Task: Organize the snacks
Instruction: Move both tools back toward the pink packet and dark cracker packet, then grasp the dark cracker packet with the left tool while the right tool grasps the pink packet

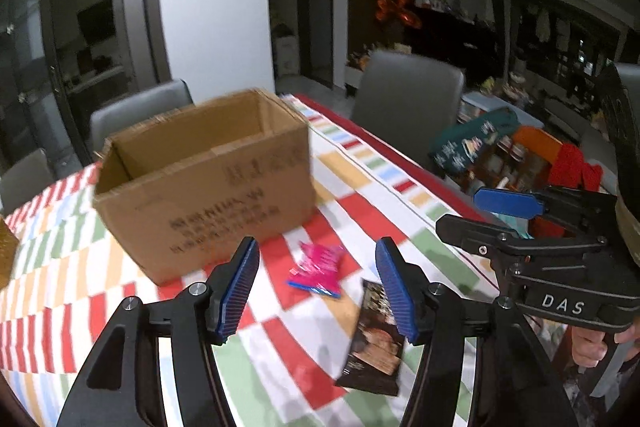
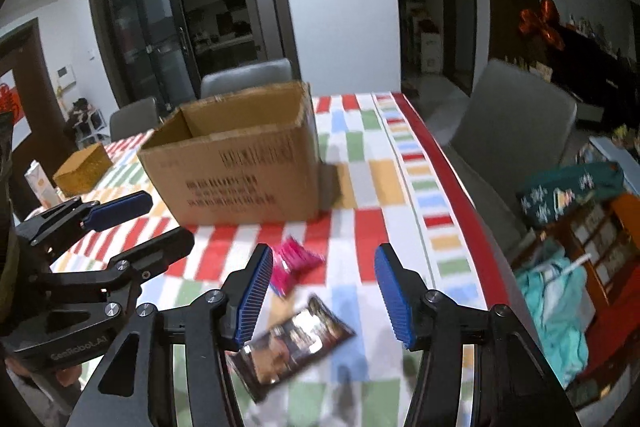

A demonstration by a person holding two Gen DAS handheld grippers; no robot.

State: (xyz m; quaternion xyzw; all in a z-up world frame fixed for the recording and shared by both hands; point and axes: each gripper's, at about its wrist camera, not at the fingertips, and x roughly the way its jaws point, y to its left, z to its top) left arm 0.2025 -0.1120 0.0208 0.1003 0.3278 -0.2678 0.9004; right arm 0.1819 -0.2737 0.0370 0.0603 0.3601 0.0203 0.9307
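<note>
An open cardboard box (image 1: 204, 179) (image 2: 240, 163) stands on the chequered tablecloth (image 1: 360, 211) (image 2: 372, 227). In front of it lie a pink snack packet (image 1: 316, 267) (image 2: 298, 261) and a dark glossy snack packet (image 1: 376, 343) (image 2: 296, 343). My left gripper (image 1: 318, 289) (image 2: 168, 221) hangs open above the table, and the pink packet shows on the cloth beyond its blue pads. My right gripper (image 2: 325, 295) (image 1: 460, 211) is open too, over the dark packet and beside the left one. Neither gripper touches a packet.
Grey chairs (image 1: 404, 95) (image 2: 516, 115) stand around the table. A small golden box (image 2: 82, 163) and a carton (image 2: 38, 183) sit at the far left. Past the red table edge (image 2: 460, 187) on the right lies clutter: a teal bag (image 2: 568, 195), cloths, shelves.
</note>
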